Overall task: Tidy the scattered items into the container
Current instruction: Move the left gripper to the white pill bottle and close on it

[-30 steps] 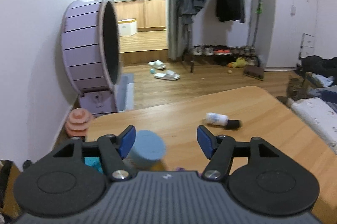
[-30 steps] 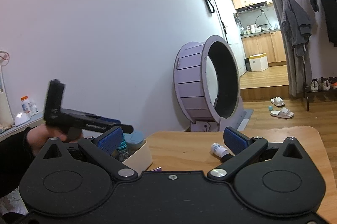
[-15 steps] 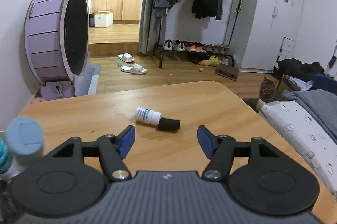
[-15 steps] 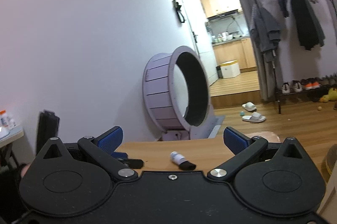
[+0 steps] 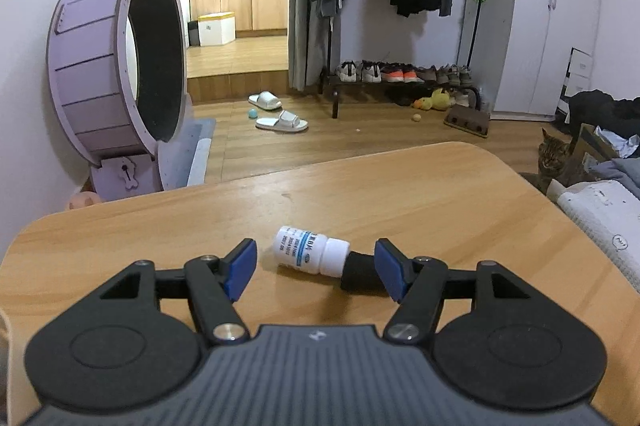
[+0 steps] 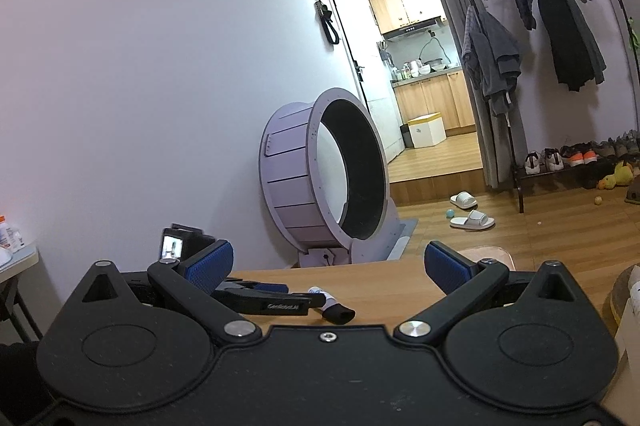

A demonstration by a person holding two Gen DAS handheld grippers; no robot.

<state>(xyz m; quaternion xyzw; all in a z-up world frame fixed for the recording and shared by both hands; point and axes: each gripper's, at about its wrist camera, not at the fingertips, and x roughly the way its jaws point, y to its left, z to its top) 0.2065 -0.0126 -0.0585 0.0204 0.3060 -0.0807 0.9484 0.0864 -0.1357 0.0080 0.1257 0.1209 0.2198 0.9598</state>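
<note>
A small white bottle with a blue label and a black cap [image 5: 316, 258] lies on its side on the wooden table [image 5: 400, 194]. My left gripper [image 5: 316, 268] is open, its blue pads either side of the bottle, the right pad by the black cap. The bottle also shows in the right wrist view [image 6: 334, 308], with the left gripper beside it [image 6: 264, 302]. My right gripper [image 6: 328, 266] is open and empty, held back above the table. The container is out of view now.
A purple cat wheel [image 5: 116, 82] stands on the floor past the table's far left. A clothes rack with shoes [image 5: 400, 26] is at the back. A cat [image 5: 554, 156] sits by bedding [image 5: 600, 202] off the right table edge.
My left gripper swung right, away from the container with the blue-capped item, and closed in until its open jaws flank the bottle. The right gripper tilted up and pulled back.
</note>
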